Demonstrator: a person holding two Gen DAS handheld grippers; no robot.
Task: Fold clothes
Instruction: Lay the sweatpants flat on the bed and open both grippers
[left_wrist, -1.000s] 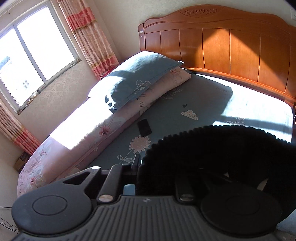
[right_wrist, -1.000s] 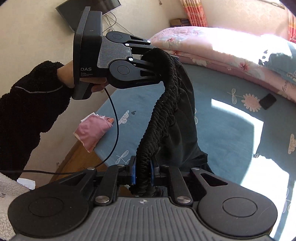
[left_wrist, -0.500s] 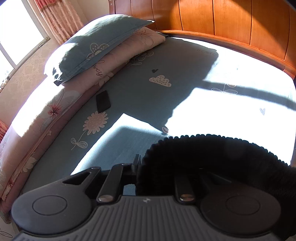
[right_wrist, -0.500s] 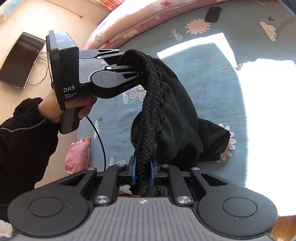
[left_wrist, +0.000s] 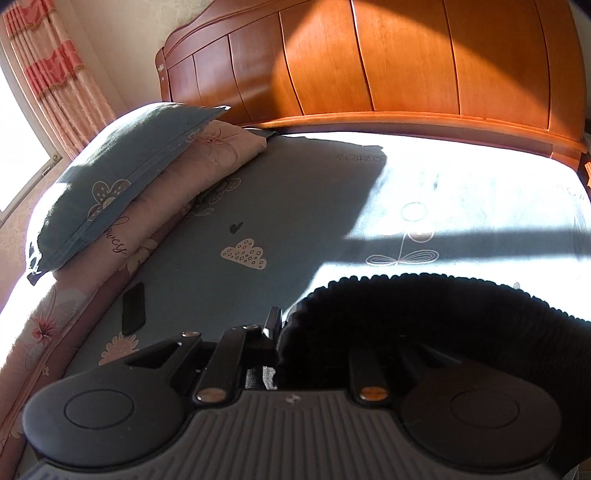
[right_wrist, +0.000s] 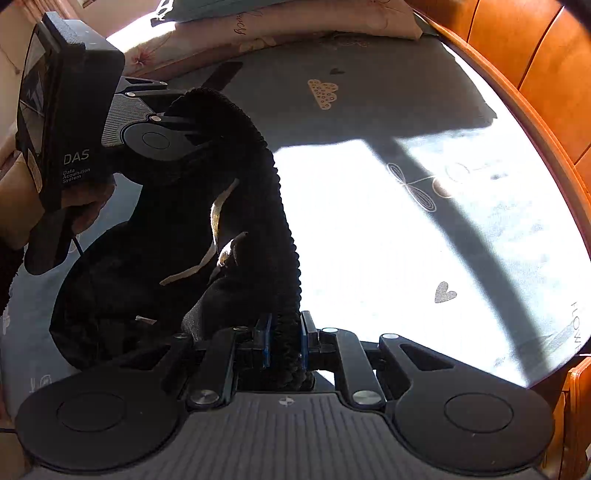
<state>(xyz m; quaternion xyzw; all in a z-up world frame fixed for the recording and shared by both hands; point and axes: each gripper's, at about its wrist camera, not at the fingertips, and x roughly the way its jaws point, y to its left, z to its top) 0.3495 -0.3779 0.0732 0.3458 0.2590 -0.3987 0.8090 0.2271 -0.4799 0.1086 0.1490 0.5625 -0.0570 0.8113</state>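
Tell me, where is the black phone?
In the left wrist view, the black phone lies on the blue bedsheet at lower left, right beside the pink quilt.

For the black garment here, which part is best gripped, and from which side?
The ribbed waistband: a thick, firm rope-like edge, unlike the limp cloth bunched on the bed. Come along it from each end. Both the left gripper and right gripper clamp it that way, stretched between them.
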